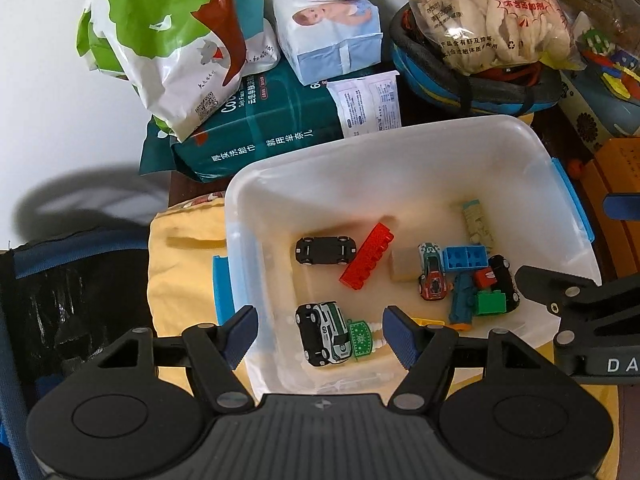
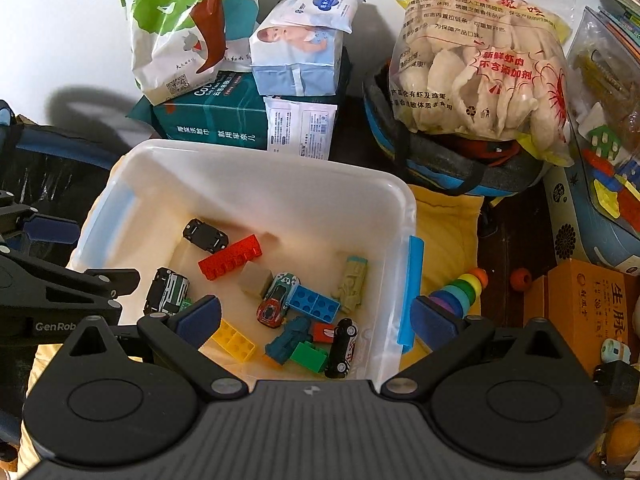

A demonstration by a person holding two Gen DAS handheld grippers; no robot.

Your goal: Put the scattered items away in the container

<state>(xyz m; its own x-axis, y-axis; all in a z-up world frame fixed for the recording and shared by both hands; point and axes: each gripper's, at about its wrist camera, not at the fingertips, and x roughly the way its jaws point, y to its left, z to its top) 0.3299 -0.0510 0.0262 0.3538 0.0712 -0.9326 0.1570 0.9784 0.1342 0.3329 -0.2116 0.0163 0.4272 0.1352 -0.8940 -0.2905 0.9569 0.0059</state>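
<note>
The left gripper (image 1: 320, 334) hangs over the near rim of the container (image 1: 400, 140), its ribbed blue pads (image 1: 240, 334) spread wide with nothing between them. Just below its gap lies a glossy green-and-white toy car (image 1: 322, 334), touching a small green patterned piece (image 1: 362, 338). The right gripper (image 2: 316, 318) is likewise wide open and empty, straddling the container's right wall, one pad inside and one outside by the blue latch (image 2: 412, 292).

The container is a translucent white plastic tub with rounded corners and smooth walls. On its floor sit a black toy car (image 1: 325, 250) beside a studded red brick (image 1: 367, 256), then a dense cluster: a red toy car (image 2: 276, 300), a blue studded brick (image 2: 314, 303), a green brick (image 2: 308, 356) and a yellow brick (image 2: 234, 340). The floor's far part lies bare.

Outside, on yellow cloth (image 2: 448, 232), a rainbow stacking toy (image 2: 460, 290) rests just beside the tub's right wall. Soft plastic packages (image 1: 256, 128) crowd the far rim.
</note>
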